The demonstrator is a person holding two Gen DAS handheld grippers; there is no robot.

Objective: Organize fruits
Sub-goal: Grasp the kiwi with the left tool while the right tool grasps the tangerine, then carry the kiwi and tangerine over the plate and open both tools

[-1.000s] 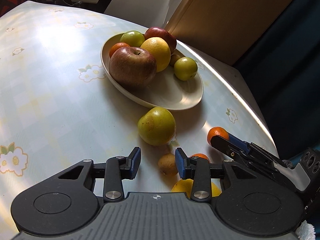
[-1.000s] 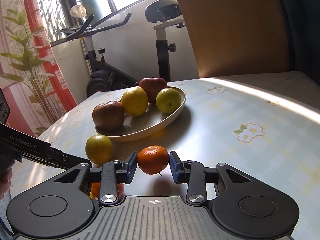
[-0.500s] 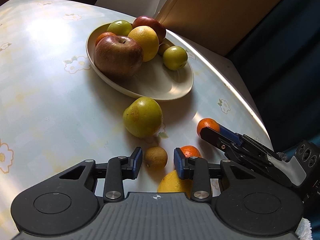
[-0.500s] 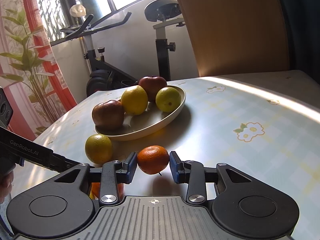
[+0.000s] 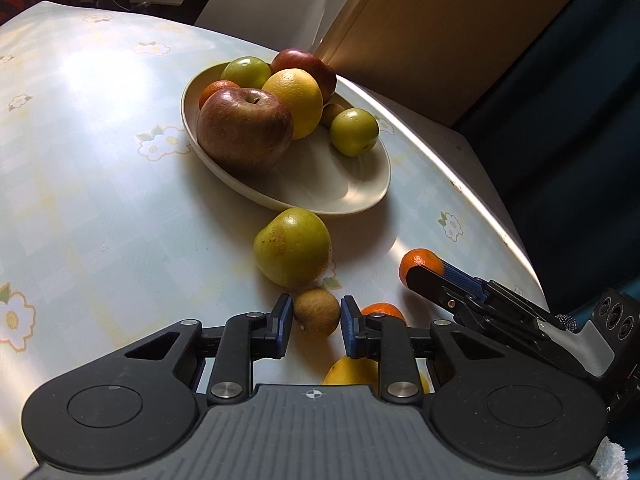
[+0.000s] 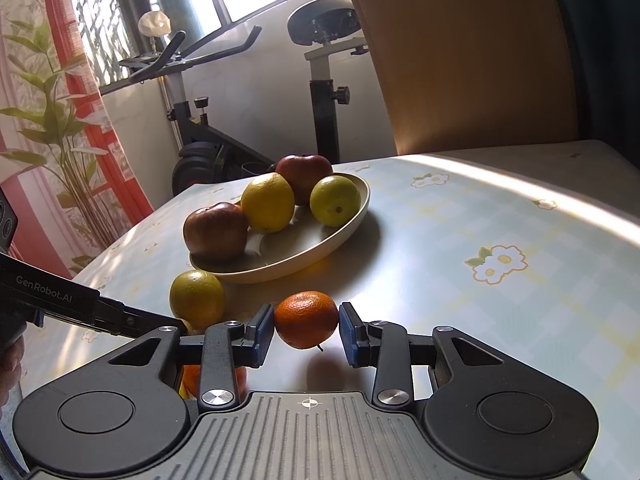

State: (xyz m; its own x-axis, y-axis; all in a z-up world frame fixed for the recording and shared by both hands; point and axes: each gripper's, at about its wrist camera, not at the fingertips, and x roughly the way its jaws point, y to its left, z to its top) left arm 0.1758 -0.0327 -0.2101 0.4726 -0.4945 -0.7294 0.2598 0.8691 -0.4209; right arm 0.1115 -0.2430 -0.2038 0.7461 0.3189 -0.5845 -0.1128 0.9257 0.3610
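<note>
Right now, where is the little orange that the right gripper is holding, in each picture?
Left wrist view: the small orange peeks out at the right, beyond the tip of the right gripper.
Right wrist view: the small orange sits low in the middle, pinched by the right gripper.
Shared landmark: the fruit plate.

The bench (image 5: 100, 200) wears a glossy, smooth flowered plastic cloth. The bowl (image 5: 352, 196) looks matt and smooth. Behind stands a matt wooden board (image 6: 460, 60).
</note>
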